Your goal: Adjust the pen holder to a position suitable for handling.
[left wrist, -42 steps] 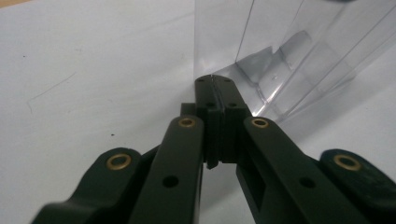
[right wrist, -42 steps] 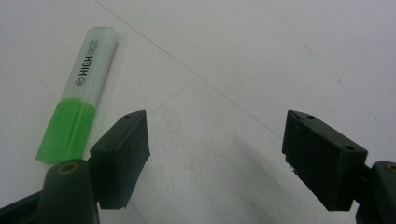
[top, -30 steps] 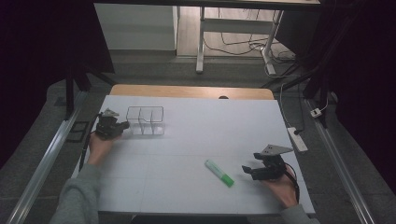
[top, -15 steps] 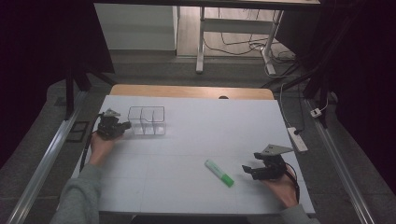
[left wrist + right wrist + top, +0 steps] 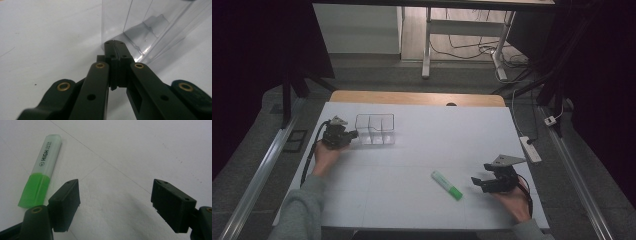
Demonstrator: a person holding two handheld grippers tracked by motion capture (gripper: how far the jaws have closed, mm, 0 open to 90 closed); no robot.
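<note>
A green highlighter lies flat on the white table, a little left of my right gripper. In the right gripper view the highlighter rests beyond the left jaw, and my right gripper is open with bare table between its jaws. A clear plastic organiser box with compartments stands at the table's left rear. My left gripper sits just left of it, tips against the box's near wall. In the left gripper view my left gripper is shut with nothing in it, right before the clear box.
The white table surface has a wooden strip along its far edge. A white power strip lies off the right edge. Metal rails run along both sides, and desk legs and cables stand beyond the table.
</note>
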